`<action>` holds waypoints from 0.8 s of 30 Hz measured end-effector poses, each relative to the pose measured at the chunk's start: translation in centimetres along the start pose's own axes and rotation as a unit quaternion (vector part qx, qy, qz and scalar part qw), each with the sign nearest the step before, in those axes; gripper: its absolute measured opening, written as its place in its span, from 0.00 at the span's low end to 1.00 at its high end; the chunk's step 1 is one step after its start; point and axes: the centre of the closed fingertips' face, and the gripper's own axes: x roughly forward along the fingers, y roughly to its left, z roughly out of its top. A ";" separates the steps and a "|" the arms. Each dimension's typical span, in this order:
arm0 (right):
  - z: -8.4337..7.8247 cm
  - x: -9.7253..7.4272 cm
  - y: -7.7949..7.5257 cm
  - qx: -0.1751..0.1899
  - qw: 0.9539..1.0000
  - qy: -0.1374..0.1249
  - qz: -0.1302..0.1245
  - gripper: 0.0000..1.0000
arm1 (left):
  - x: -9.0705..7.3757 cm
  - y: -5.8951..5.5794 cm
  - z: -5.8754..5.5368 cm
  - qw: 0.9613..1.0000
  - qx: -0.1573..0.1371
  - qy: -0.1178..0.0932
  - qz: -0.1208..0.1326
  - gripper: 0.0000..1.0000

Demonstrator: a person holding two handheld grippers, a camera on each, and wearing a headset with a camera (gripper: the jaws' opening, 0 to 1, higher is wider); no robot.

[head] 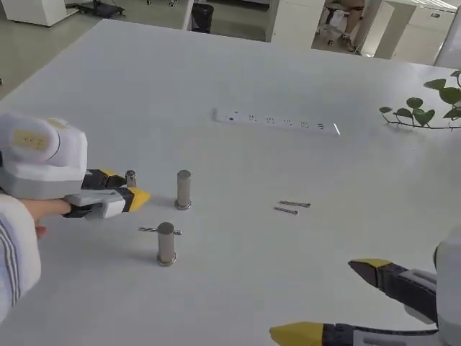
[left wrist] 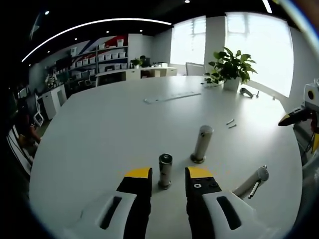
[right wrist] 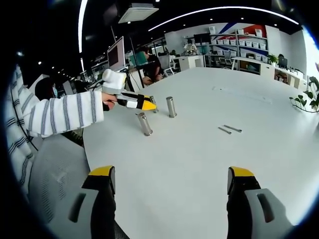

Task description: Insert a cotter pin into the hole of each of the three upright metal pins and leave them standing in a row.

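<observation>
left gripper (left wrist: 168,174) narrowly open astride steel pin (left wrist: 165,167), right gripper (right wrist: 171,173) wide open, empty, two smooth cylinders (head: 184,189) upright on matte white surface (head: 252,162), one cottered

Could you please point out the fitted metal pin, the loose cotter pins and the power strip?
fitted metal pin (head: 166,249): head view, shaft.
loose cotter pins (head: 295,204): head view, farther one's middle.
power strip (head: 277,120): head view, middle.
</observation>
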 end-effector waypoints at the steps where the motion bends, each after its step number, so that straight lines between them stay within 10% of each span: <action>1: 0.0 0.0 0.0 -0.001 1.000 0.000 0.000 0.92 | 0.1 0.0 -0.1 1.000 0.000 0.001 0.000 0.20; 24: 0.2 -0.3 0.3 -0.003 1.000 -0.009 0.001 0.91 | 0.0 0.6 -0.1 0.999 -0.022 0.003 0.028 0.05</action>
